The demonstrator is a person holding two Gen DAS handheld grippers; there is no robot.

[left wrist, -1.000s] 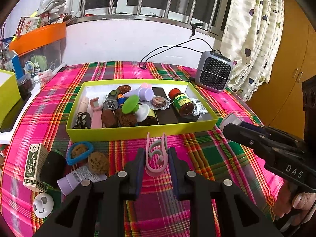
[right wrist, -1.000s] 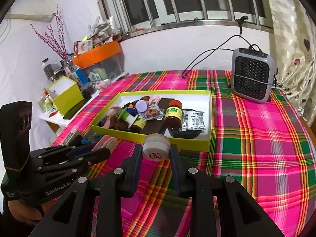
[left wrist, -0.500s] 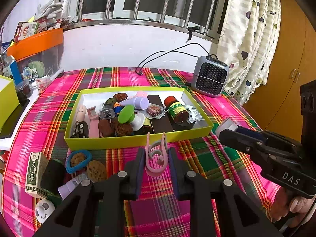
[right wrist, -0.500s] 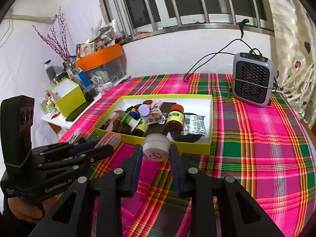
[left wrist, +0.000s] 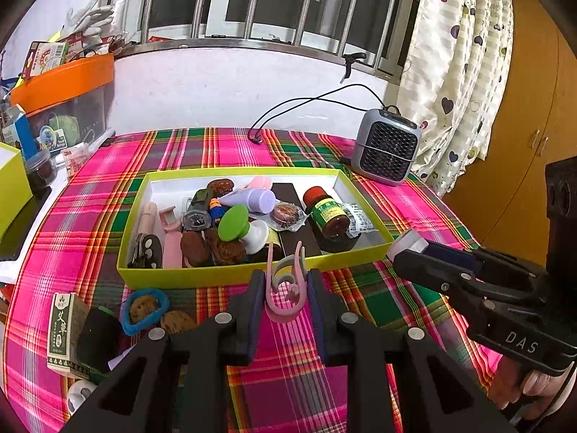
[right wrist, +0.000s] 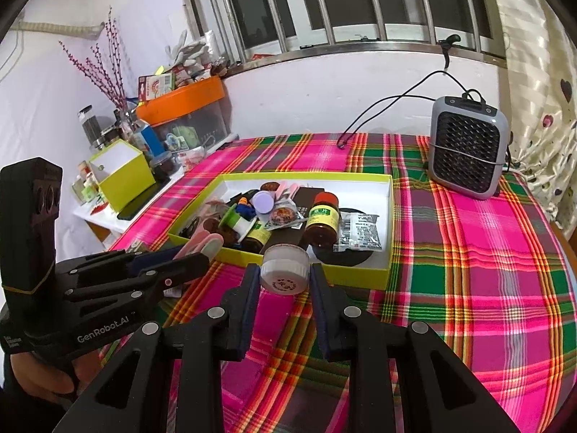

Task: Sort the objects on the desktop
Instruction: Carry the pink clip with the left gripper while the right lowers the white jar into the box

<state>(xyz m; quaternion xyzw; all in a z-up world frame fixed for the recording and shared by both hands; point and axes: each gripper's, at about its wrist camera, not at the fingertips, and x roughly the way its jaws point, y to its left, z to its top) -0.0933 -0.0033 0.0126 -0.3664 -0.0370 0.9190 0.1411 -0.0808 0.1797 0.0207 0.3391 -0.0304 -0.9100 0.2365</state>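
Pink plastic, a curled clip (left wrist: pixel 285 290) is pinched between the left gripper (left wrist: pixel 285 288) jaws above the table's near edge. The right gripper (right wrist: pixel 285 278) clamps a small white jar (right wrist: pixel 285 272). The lime tray (left wrist: pixel 230 276) mid-table holds a brown bottle (left wrist: pixel 326 213), lilac tube (left wrist: pixel 252 198) and green-capped item (left wrist: pixel 234 218).

"DAS" stood on the right gripper (left wrist: pixel 407 249); "GenRobot.AI" on the left gripper (right wrist: pixel 202 252); "艾草" on the near-left green box (left wrist: pixel 63 328)
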